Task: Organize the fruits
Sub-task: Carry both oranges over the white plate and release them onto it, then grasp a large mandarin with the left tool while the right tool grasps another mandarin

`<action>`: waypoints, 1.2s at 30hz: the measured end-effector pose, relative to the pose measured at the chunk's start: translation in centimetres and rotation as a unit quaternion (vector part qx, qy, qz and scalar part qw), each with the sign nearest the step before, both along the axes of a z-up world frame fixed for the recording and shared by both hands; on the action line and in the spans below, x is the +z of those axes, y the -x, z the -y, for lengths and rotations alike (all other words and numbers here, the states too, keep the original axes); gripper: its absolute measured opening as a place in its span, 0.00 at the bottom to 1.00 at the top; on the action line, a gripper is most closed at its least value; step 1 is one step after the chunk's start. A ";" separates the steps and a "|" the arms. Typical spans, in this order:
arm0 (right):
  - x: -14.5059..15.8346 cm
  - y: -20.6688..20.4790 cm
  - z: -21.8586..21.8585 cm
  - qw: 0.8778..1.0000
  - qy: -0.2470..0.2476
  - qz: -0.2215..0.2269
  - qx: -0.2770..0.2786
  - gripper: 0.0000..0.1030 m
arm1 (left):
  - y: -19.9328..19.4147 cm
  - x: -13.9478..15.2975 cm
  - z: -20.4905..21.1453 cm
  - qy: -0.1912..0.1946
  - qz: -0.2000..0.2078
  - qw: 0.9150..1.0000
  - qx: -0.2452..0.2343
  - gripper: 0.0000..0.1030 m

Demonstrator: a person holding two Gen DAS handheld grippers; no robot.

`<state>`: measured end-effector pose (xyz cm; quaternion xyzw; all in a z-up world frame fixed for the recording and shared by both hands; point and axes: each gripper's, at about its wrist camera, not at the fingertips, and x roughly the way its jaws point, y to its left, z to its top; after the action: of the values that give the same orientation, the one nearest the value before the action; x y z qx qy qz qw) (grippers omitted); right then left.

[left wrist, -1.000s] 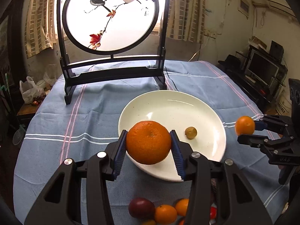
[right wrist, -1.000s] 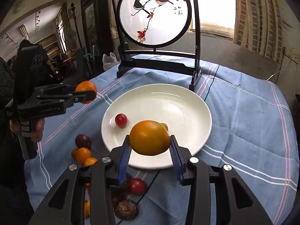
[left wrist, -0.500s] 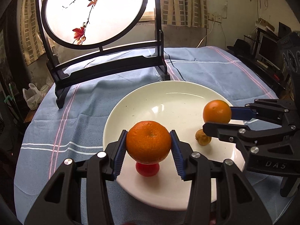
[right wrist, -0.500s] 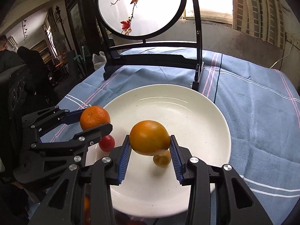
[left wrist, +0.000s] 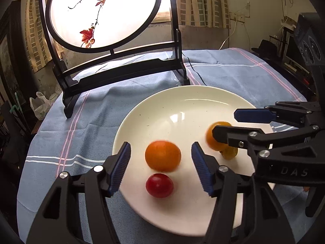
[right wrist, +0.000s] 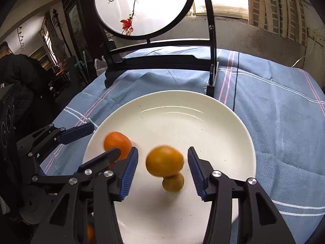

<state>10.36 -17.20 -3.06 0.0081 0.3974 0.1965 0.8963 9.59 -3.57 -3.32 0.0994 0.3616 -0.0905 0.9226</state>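
A white plate (left wrist: pixel 182 101) (right wrist: pixel 203 109) lies on the blue tablecloth. My left gripper (left wrist: pixel 160 164) is open over the plate's near side; an orange (left wrist: pixel 163 155), blurred, sits free between its jaws on the plate. A red tomato (left wrist: pixel 159 185) lies just in front of it. My right gripper (right wrist: pixel 162 168) is open too, with a second blurred orange (right wrist: pixel 164 160) loose between its jaws and a small brown-yellow fruit (right wrist: pixel 173 183) below it. That gripper also shows in the left wrist view (left wrist: pixel 233 122), with its orange (left wrist: pixel 213 140). The left gripper shows in the right wrist view (right wrist: pixel 97 140).
A black-framed round screen with painted birds (left wrist: pixel 105 14) (right wrist: pixel 142 6) stands behind the plate, with a cord running past its foot. The tablecloth (left wrist: pixel 233 75) (right wrist: pixel 284 122) stretches right. A person in black (right wrist: pixel 18 71) stands at the far left.
Both grippers came down over the plate and opened. Each orange left its jaws and now sits loose on the plate, still blurred.
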 end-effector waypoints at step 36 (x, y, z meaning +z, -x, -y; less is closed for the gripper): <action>-4.7 23.9 -4.3 0.987 0.046 -0.054 0.145 0.37 | 20.3 -1.8 -6.4 0.015 -0.058 0.996 -0.070 0.74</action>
<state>-13.51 -12.85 -7.76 -0.0799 0.4509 0.3054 0.8349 -10.70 2.80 -5.13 0.1054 0.4054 -0.1656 0.8928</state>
